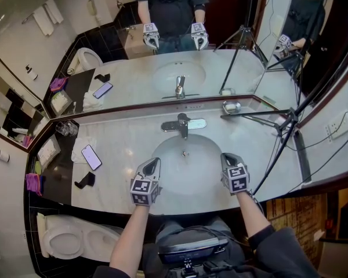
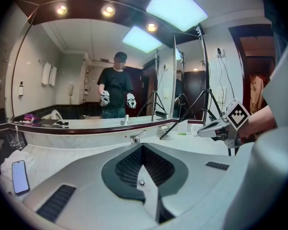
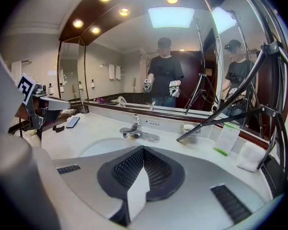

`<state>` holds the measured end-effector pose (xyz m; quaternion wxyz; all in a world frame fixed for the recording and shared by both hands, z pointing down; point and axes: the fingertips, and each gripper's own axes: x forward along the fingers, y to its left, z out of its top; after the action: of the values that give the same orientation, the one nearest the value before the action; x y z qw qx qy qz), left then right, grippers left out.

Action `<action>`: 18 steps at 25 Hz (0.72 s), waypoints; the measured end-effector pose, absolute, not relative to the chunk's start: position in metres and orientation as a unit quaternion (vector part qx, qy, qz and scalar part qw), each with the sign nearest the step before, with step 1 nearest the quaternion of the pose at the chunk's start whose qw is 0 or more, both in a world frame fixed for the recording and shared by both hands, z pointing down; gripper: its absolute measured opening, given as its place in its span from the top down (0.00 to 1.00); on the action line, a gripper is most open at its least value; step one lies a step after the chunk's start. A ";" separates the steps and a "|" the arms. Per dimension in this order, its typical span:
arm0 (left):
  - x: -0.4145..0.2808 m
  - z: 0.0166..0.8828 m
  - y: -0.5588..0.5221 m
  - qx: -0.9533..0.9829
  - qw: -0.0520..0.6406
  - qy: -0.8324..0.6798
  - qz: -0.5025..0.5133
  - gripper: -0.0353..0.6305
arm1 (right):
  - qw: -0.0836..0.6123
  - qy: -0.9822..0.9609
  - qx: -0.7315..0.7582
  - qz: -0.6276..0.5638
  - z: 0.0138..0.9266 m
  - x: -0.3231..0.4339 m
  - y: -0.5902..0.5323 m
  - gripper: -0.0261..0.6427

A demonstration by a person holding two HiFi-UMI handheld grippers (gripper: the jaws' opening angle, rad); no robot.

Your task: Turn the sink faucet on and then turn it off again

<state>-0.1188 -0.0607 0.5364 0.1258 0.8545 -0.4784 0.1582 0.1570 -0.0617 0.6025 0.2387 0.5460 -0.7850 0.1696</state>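
Faucet [image 1: 182, 124]: chrome, sits at the back edge of the sink, pretty much dead centre, on a shiny base plate right under the mirror.
Sink [image 1: 185, 171]: white oval basin sunk into the tabletop, drain in the middle. Can't tell from any view whether water is running.
Left gripper [image 1: 153, 164]: over the near-left rim of the basin, tips aimed toward the faucet but well apart from it. Fingers pressed together, nothing between them.
Right gripper [image 1: 228, 157]: same deal on the near-right rim (roughly mirroring the left one). Fingers pressed together, nothing pinched, also well apart from the faucet.
Tabletop [image 1: 124, 141]: pale marble-looking slab that runs along the mirror.
Left of the sink: a phone [image 1: 91, 157] lying face up beside a white cloth [image 1: 79, 151], a small black thing [image 1: 84, 181] nearer the front edge, and some glasses [image 1: 66, 128] in the back corner.
Right of the sink: a soap dish [image 1: 231, 106] against the mirror, and black tripod legs [image 1: 278, 123] stretching across the tabletop.
Mirror [image 1: 133, 80]: shows a person in dark clothes holding up both grippers.
Toilet [image 1: 64, 237]: down at the lower left, lid up.
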 end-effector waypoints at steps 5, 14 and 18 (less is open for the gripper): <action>-0.120 0.541 -0.070 0.851 0.123 -0.483 0.163 0.97 | 0.256 -0.791 0.535 0.149 0.594 0.148 -0.077 0.93; -0.111 0.543 -0.101 0.852 0.124 -0.478 0.175 0.97 | 0.346 -0.799 0.493 0.010 0.586 0.117 -0.153 0.92; -0.106 0.547 -0.113 0.852 0.125 -0.477 0.177 0.97 | 0.405 -0.799 0.439 -0.074 0.587 0.094 -0.188 0.83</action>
<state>-0.1056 -0.1129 0.5471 0.1255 0.8515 -0.4773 0.1770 0.0937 -0.1876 0.5869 0.4048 0.4391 -0.7986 -0.0745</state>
